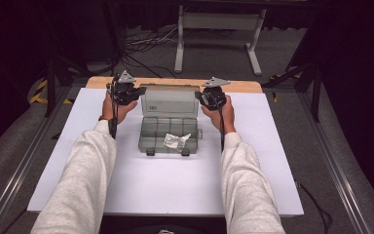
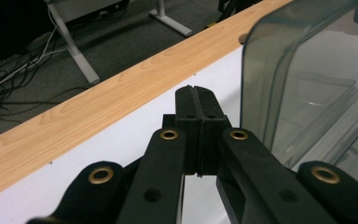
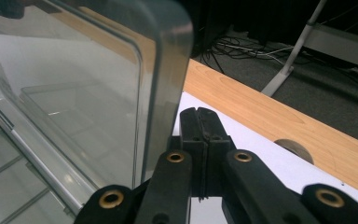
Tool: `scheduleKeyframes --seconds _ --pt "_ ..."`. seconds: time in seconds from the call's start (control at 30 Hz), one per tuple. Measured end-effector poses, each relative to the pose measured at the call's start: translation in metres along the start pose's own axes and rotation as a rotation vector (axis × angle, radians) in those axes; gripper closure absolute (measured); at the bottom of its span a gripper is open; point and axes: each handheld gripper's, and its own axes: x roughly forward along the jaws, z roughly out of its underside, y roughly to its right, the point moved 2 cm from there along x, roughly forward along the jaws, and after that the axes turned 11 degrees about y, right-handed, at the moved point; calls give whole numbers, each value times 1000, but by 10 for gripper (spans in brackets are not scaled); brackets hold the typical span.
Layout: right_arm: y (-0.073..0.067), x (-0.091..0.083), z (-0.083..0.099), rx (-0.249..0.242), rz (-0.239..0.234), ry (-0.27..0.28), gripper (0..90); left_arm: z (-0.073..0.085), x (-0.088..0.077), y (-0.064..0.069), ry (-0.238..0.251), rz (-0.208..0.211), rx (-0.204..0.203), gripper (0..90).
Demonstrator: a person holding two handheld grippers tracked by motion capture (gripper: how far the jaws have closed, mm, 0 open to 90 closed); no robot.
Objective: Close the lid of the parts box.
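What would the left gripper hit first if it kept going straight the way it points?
Probably the white mat, then the wooden table edge beyond it. The left gripper, jaws shut, points down and forward just beside the box lid, which it seems to pass, though depth is unclear.

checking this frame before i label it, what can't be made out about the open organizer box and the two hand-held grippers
- Whether either gripper touches the lid: high view too small; in the left gripper view the left hand-held gripper sits beside it, contact unclear, likewise the right hand-held gripper.
- The white packet: what it contains is too small to read in the high view.
- The organizer box: in the gripper views the tinted lid and picture edges cut off its compartments.
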Motion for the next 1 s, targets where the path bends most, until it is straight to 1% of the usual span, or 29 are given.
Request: scheduleKeyframes --seconds 0.03,0.13,0.2,0.27,0.3,0.33,0.37,0.43,0.47,0.53,0.57,0.6,0.73,0.83,0.93,1.0 --pt "0 -1 -1 -1 -2 4 900 -1 -1 0 4 1 7 898" --pt "-1 -5 -4 -2 -4 24 900 -2 -3 2 5 3 5 898" --pt "-1 -7 -5 -5 -4 27 900 -2 -3 3 4 4 6 898" --pt "-2 -10 -6 -5 -2 37 900 -3 -4 4 2 2 15 898" --pt "-2 -11 -7 0 -5 42 900 -3 -5 5 4 1 12 898" --pt "-3 -13 -8 -5 -5 45 900 -4 -5 6 6 2 9 898" --pt "-3 -14 -8 -5 -4 46 900 -4 -6 6 3 0 18 898" --pt "-3 -17 -7 1 -7 56 900 -4 -7 9 1 6 10 899" --pt "-4 -18 -7 1 -6 57 900 -5 -7 9 -1 4 20 899" --pt "-5 -21 -7 -1 -5 54 900 -6 -8 11 -4 7 19 898" --pt "-6 -22 -7 -9 -2 52 900 -6 -8 11 -4 7 19 898" --pt "-6 -23 -8 -13 1 55 900 -7 -11 12 -4 0 34 898" --pt "-8 -24 -11 -12 -4 64 900 -4 -14 14 0 3 28 897" --pt "-9 -25 -11 -10 4 65 900 -4 -17 16 -1 2 33 897" --pt "-11 -26 -11 -7 4 68 900 -6 -20 16 15 8 35 896" --pt "-12 -27 -12 -13 6 65 900 -6 -21 17 9 8 36 898"
